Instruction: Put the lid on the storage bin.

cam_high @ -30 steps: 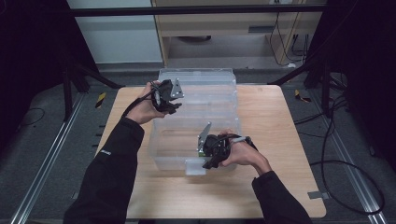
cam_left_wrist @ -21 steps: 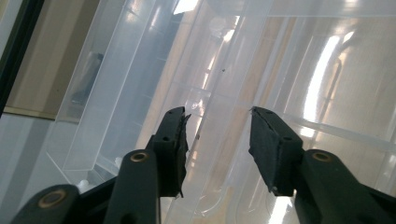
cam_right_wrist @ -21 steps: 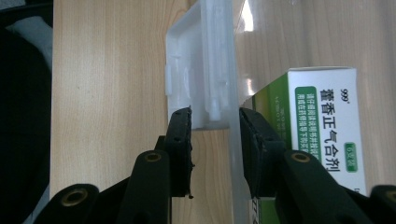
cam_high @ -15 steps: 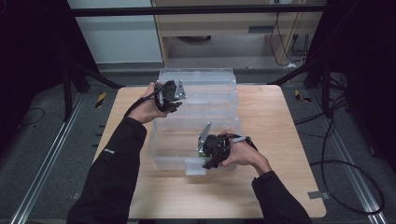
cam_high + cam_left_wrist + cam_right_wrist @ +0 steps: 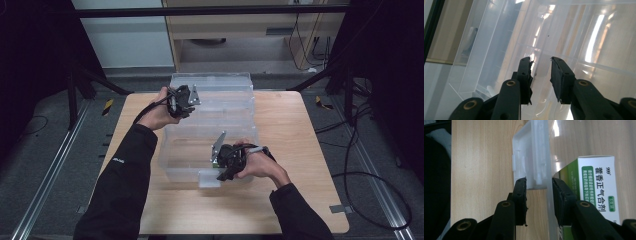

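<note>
A clear plastic storage box (image 5: pixel 215 127) with a lid stands in the middle of the wooden table (image 5: pixel 300 150). My left gripper (image 5: pixel 186 101) is at the box's far left rim. Its jaws have just been closing, and in the left gripper view (image 5: pixel 541 60) a clear plastic edge (image 5: pixel 539 50) stands between the pads and seems pinched. My right gripper (image 5: pixel 220 174) is at the box's near side, shut on the whitish front latch (image 5: pixel 531 157) and the wall behind it (image 5: pixel 539 180). A green and white medicine carton (image 5: pixel 599 182) lies inside the box, beside the right jaw.
Bare wood lies to the left and right of the box and along the near edge. Dark stand legs (image 5: pixel 95 82) and cables (image 5: pixel 350 125) flank the table on the floor. A cabinet (image 5: pixel 240 30) stands behind it.
The left gripper has shifted slightly toward the box's far rim. The right hand and the box have kept still.
</note>
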A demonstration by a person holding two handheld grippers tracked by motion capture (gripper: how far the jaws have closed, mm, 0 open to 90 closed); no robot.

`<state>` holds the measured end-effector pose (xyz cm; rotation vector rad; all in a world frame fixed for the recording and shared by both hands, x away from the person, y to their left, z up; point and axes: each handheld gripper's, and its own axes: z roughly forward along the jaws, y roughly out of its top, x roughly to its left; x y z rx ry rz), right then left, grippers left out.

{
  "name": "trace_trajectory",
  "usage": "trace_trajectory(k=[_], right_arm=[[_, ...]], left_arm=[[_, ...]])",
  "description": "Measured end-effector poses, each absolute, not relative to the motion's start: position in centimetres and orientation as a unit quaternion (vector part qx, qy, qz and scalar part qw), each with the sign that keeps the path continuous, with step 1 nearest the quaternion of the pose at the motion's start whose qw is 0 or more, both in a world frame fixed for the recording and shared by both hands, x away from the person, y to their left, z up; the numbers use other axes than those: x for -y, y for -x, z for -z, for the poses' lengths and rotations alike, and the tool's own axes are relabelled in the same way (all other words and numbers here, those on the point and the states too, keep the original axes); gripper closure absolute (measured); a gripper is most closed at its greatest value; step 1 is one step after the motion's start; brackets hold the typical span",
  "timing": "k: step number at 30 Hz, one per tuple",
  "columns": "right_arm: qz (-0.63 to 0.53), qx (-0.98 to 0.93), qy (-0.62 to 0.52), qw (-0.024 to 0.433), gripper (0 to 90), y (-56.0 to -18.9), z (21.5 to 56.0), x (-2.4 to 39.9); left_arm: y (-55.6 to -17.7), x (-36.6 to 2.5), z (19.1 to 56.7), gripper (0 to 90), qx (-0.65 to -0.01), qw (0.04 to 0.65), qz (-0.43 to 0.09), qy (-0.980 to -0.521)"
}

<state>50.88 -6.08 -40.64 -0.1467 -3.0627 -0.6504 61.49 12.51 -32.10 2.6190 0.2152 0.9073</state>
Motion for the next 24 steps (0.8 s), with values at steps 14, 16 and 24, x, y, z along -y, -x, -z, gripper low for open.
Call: trace_trajectory(k=[14, 16, 24], right_arm=[[0.206, 0.977, 0.050, 0.002, 66.6, -50.8, 40.6, 6.1], [0.206, 0.977, 0.050, 0.002, 66.7, -50.8, 40.6, 6.1], [0.204, 0.978, 0.051, 0.000, 66.8, -50.8, 40.6, 6.0]], left_arm=[[-61.4, -12.0, 31.5, 78.3, -0.049, 0.147, -0.308, -0.939], [-61.3, -11.9, 31.3, 79.6, -0.043, 0.142, -0.308, -0.940], [-61.1, -11.6, 31.0, 83.2, -0.034, 0.129, -0.299, -0.945]])
